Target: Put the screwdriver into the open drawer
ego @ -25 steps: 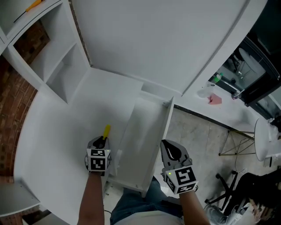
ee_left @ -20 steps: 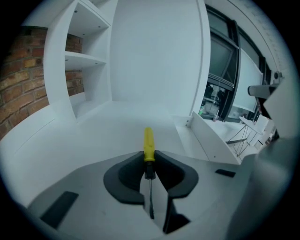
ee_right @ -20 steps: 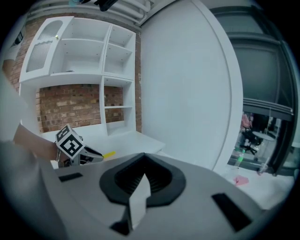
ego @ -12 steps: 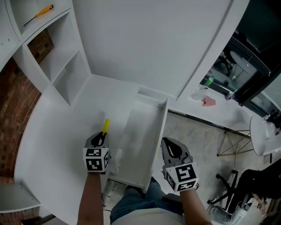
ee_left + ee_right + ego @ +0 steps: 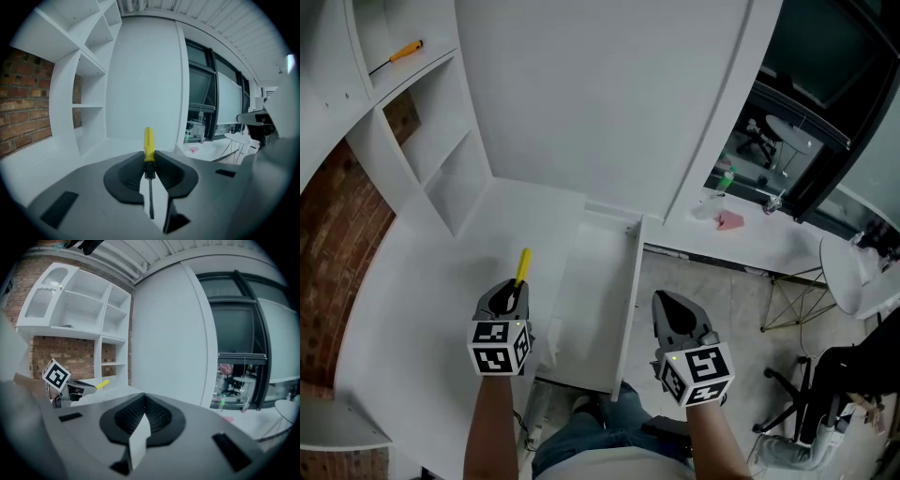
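Pinches yellow-handled screwdriver (image 5: 148, 143) in left gripper (image 5: 149, 163), handle sticking forward past the jaws, left of open drawer (image 5: 598, 309); holds right gripper (image 5: 142, 417) closed, empty.

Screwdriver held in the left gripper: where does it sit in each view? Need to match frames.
Head view: screwdriver lower left, poking out of the left gripper.
Left gripper view: screwdriver at centre, clamped between the jaws.
Right gripper view: screwdriver far left, yellow handle only.
Shared landmark: white shelf unit.
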`<move>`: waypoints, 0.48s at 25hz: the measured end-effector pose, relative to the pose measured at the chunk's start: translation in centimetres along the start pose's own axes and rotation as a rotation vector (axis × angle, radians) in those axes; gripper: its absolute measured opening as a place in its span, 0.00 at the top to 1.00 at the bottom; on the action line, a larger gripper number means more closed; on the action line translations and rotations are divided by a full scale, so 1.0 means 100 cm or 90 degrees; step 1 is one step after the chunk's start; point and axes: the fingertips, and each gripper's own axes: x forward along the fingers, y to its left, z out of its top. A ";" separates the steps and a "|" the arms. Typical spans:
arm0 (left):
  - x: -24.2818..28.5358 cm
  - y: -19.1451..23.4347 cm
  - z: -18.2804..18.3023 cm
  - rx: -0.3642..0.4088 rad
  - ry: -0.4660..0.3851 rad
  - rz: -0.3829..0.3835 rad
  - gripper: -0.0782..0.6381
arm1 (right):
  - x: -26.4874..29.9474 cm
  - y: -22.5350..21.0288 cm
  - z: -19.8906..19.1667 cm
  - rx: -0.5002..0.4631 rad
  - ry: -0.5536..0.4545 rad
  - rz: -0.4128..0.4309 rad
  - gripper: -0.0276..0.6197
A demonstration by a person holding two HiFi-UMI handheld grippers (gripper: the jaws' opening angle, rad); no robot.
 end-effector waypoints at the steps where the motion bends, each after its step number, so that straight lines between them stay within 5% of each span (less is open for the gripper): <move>1: -0.005 -0.002 0.003 -0.001 -0.008 -0.003 0.78 | -0.005 0.002 0.001 -0.001 -0.003 -0.004 0.94; 12: -0.012 -0.041 0.018 0.001 -0.038 -0.052 0.78 | -0.031 0.000 0.003 -0.016 -0.015 -0.019 0.94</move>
